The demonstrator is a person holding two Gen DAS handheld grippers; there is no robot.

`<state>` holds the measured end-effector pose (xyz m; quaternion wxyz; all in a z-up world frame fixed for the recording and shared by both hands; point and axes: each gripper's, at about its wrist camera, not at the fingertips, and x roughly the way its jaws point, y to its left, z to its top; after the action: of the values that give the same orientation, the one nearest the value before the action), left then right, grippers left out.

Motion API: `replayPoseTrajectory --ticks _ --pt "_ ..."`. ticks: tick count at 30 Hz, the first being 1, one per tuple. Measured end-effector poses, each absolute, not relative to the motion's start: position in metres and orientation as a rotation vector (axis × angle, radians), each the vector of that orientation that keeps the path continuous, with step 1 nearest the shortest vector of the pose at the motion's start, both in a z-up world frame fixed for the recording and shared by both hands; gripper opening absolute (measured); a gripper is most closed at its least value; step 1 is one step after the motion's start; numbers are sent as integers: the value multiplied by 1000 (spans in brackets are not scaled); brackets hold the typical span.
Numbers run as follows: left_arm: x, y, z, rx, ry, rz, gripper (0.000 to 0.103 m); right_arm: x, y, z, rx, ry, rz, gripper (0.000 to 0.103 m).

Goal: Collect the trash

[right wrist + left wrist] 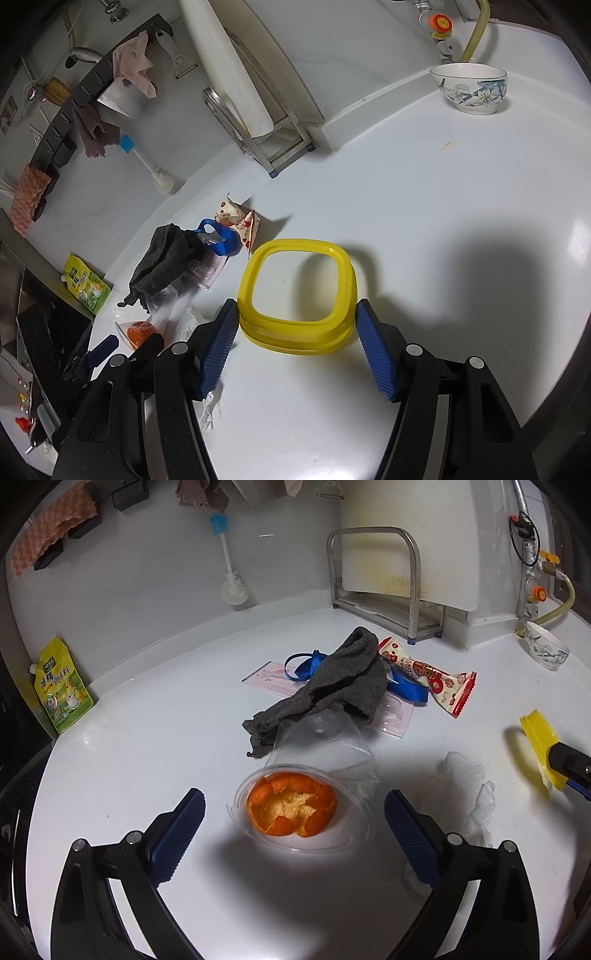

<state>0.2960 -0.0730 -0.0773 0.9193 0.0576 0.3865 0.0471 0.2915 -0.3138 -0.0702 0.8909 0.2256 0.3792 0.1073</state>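
An orange peel [291,808] sits inside a clear plastic cup [354,834] on the white counter [155,738]. My left gripper [294,793] is open, and its blue pads [177,834] stand either side of the cup without touching it. My right gripper [297,302] is shut on a yellow square plastic frame [295,332], held just above the counter; the frame [539,742] also shows at the right edge of the left wrist view. Beyond the cup lie a grey cloth [343,679], a red-and-white snack wrapper [428,675], a blue ribbon [306,664] and a crumpled white tissue [469,786].
A steel rack holding a white cutting board [388,590] stands at the back wall. A flowered bowl [546,650] is at the far right, a green-yellow pouch [62,690] at the left edge. A brush [232,583] hangs on the wall. Clear plastic packaging [269,677] lies under the cloth.
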Motion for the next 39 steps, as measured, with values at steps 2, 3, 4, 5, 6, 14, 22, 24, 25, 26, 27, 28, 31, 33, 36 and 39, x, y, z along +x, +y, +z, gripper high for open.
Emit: replayPoseTrajectory --ticks 2,3,4,5,6,14,22,24,25,26,27,28,31,33,36,39 --pt "295 -72 -77 105 792 83 78 291 -315 -70 469 786 223 63" --pt "295 -72 -77 105 792 84 75 291 -314 -70 470 786 223 63" --pt "293 -72 -76 103 783 84 72 291 -314 -70 469 786 223 63" --pt "292 -71 -74 98 777 82 70 291 -315 -70 470 786 223 63" --pt "290 -70 -73 85 776 74 67 292 -315 -70 470 786 223 63" --pt "269 -60 -66 47 750 77 66 290 -317 -70 468 780 223 63" --pt "235 -46 -57 44 725 73 65 281 -314 -63 476 744 246 63" --pt "223 -42 -52 43 713 64 64 275 -314 -61 482 735 250 63" --pt "216 -40 -50 42 707 59 64 270 -313 -60 488 729 253 63" --pt "209 -38 -47 44 702 52 64 266 -313 -59 489 723 255 63" --pt "202 -37 -45 44 698 44 64 261 -311 -58 484 717 255 63" --pt "195 -35 -43 46 692 37 63 255 -309 -57 471 711 252 63" --pt "174 -32 -36 54 676 15 64 239 -305 -57 437 714 236 63" --pt "162 -30 -35 51 682 -1 63 221 -304 -55 438 707 223 63" --pt "142 -28 -35 39 687 -21 63 190 -300 -50 433 691 212 63" --pt "119 -26 -36 31 681 -33 63 152 -292 -48 435 683 219 63"
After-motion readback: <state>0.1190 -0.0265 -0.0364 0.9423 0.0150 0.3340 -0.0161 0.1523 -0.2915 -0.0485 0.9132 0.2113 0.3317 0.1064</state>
